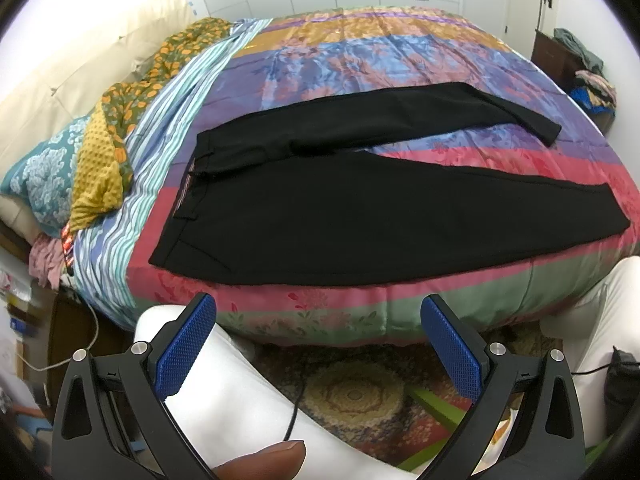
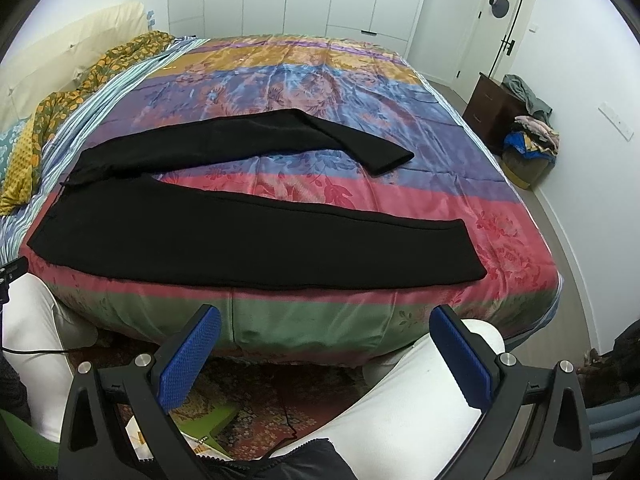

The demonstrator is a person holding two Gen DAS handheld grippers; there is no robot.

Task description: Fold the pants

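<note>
There is one pair of black pants (image 1: 360, 208) with two legs on one bed (image 1: 320, 312). Two grippers are visible, each with two blue pads (image 2: 188, 364). At upper right stands one door (image 2: 500, 28).

Ahead of both sets of jaws, the pants (image 1: 360, 200) lie on the bed (image 1: 320, 312), waistband left, legs right.

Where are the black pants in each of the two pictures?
Left wrist view: the black pants lie across the middle of the picture, waistband at the left, legs spreading to the right.
Right wrist view: the black pants lie across the middle, slightly left of centre, legs pointing right.
Shared landmark: the striped floral bedspread underneath them.
</note>
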